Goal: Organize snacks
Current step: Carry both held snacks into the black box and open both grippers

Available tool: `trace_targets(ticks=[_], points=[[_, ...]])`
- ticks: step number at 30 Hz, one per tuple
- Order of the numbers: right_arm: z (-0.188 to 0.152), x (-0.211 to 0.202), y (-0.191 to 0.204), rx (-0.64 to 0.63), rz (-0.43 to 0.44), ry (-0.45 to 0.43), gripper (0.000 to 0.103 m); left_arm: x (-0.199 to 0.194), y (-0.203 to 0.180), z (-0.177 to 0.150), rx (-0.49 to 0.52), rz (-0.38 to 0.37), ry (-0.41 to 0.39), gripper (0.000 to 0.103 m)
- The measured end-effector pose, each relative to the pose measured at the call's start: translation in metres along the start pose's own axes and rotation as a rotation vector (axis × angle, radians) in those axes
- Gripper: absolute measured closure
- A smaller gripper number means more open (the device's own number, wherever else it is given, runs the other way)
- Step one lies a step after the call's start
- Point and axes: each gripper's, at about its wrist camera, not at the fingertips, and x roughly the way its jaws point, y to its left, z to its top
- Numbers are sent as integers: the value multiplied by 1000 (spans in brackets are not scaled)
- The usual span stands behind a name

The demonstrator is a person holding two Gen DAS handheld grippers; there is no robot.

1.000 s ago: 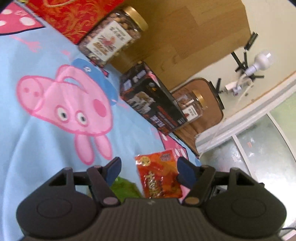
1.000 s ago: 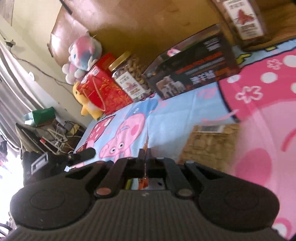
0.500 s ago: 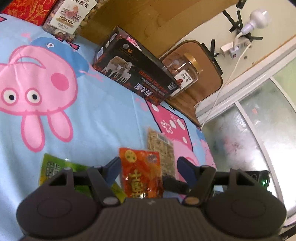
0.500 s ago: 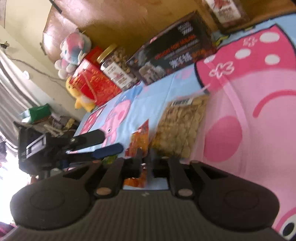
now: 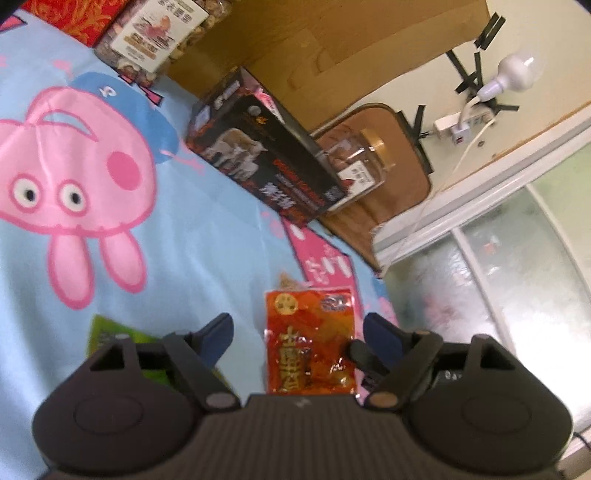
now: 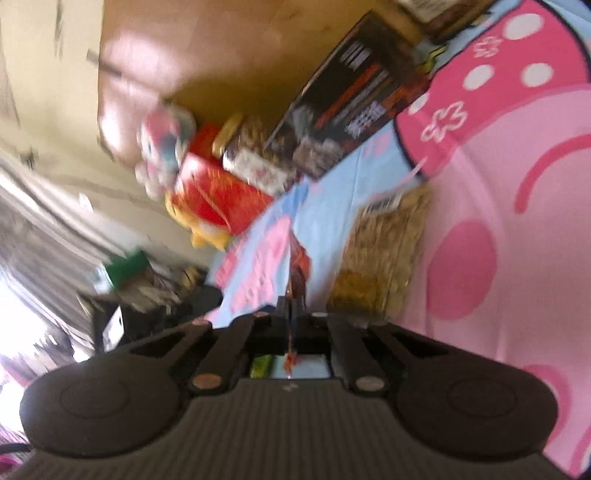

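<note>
Two tools in play over a bedsheet (image 5: 207, 236) printed with pink cartoon pigs. We see the left tool (image 5: 299, 332) with its blue pads spread wide and opening further; the red snack packet (image 5: 310, 343) sits in the gap between them, but neither pad presses on it. In the same view the tip of the right tool pokes in from the right and meets the packet's right edge. In the right wrist view the right tool (image 6: 293, 314) has its fingers together, clamped on the red snack packet, which shows edge-on as a thin red strip rising from the pinch. That view is blurred, so we can't read fine detail.

Green packet (image 5: 110, 336) lies flat on the sheet under the left tool's left finger, partly hidden. A clear bag of tan biscuits (image 6: 384, 251) lies on the sheet just right of the red packet; in the left view only its top corner peeks out behind the red packet.

Along the wooden headboard (image 5: 332, 40) we note a black carton (image 5: 266, 166), a nut jar (image 5: 159, 26) with a white label, a second clear jar (image 5: 358, 162) past the carton, a red gift box (image 6: 218, 199) and a plush toy (image 6: 166, 144).
</note>
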Motion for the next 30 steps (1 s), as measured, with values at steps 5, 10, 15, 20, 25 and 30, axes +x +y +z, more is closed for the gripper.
trace_targets(ticks=[5, 10, 15, 20, 25, 30], points=[[6, -8, -16, 164, 147, -18, 100, 15, -4, -3, -43, -98, 39, 12], [9, -8, -19, 233, 224, -16, 100, 19, -4, -3, -96, -167, 44, 11], [18, -6, -17, 270, 299, -10, 100, 24, -15, 5, -84, -194, 43, 43], [42, -3, 2, 205, 296, -37, 100, 24, -29, 32, 5, -139, 6, 63], [84, 18, 20, 132, 221, -59, 100, 33, -39, 79, 69, -76, -45, 63], [137, 60, 40, 32, 157, -71, 100, 49, -42, 137, 111, 16, -109, 61]])
